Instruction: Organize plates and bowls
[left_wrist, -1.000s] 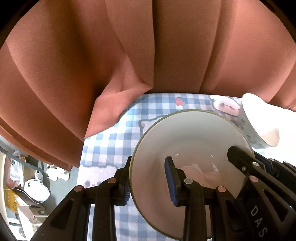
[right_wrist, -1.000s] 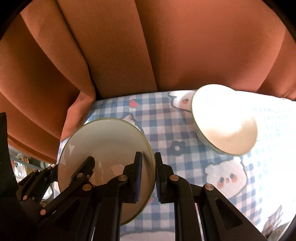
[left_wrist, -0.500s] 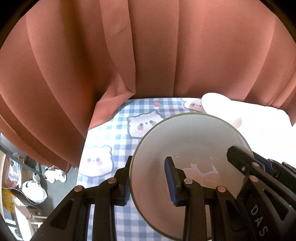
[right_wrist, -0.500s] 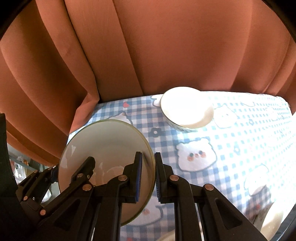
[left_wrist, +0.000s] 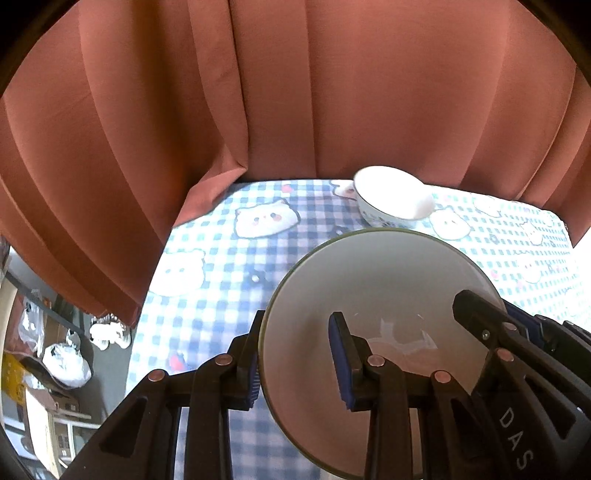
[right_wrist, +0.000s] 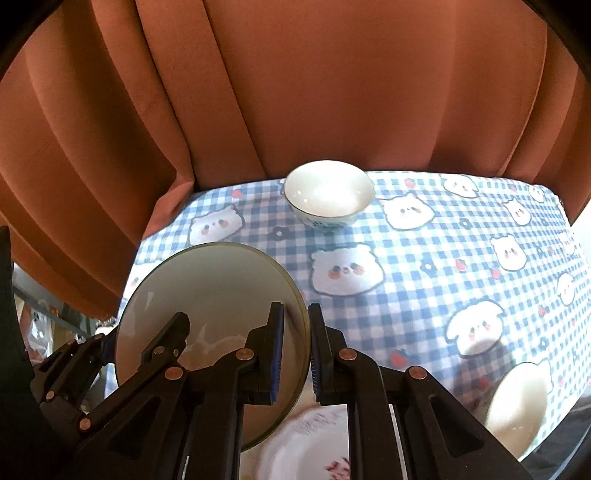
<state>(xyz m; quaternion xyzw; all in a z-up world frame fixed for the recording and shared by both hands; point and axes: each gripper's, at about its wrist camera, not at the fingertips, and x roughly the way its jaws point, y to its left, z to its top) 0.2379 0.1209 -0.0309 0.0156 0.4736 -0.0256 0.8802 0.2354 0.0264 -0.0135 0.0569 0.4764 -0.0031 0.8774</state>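
Between both hand-held grippers, a round white plate with an olive-green rim (left_wrist: 373, 295) is held tilted above the blue-and-white checked tablecloth with bear faces (right_wrist: 424, 266) that covers the table. The left hand-held gripper (left_wrist: 295, 354) is clamped on the plate's left rim, the right hand-held gripper (right_wrist: 295, 347) on its right rim. Compared with one second ago, the plate has been drawn back and raised: far more cloth is now exposed, and the white bowl with blue pattern (right_wrist: 328, 192) appears small near the table's far edge, well apart from the plate. The carry thus seems under way toward the near side. Directly below lies a white plate with red markings (right_wrist: 306, 443), a likely stacking target; a white rounded dish (right_wrist: 517, 406) sits at near right. Behind hangs a rust-orange pleated curtain (right_wrist: 332, 92).
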